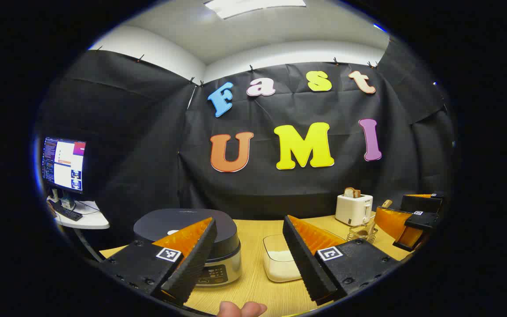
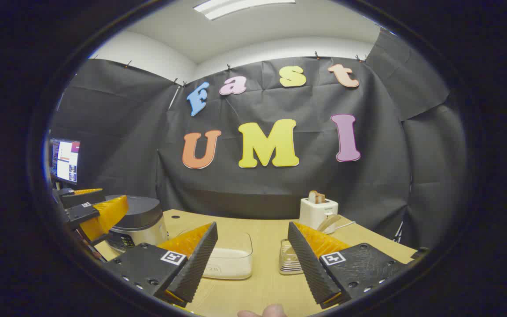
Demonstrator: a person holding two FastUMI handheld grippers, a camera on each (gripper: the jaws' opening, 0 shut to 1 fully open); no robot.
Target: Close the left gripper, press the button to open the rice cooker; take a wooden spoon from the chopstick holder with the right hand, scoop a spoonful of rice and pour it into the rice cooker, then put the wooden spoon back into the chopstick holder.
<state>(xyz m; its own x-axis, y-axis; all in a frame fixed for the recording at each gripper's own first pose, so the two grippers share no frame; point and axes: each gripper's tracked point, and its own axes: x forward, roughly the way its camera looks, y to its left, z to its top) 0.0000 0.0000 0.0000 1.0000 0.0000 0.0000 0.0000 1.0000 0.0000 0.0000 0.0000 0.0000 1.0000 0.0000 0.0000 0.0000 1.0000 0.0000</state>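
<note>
Grippers L (image 1: 249,251) & R (image 2: 251,259) both agape, rice cooker (image 1: 192,233) lid down.

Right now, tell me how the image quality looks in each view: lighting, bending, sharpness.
Left gripper view: even overhead light from the ceiling panel, soft sheen on the rice cooker lid, the table edge bows from the fisheye. Right gripper view: same flat lighting, the toaster stays sharp, the fingertip at the bottom is blurred.
</note>
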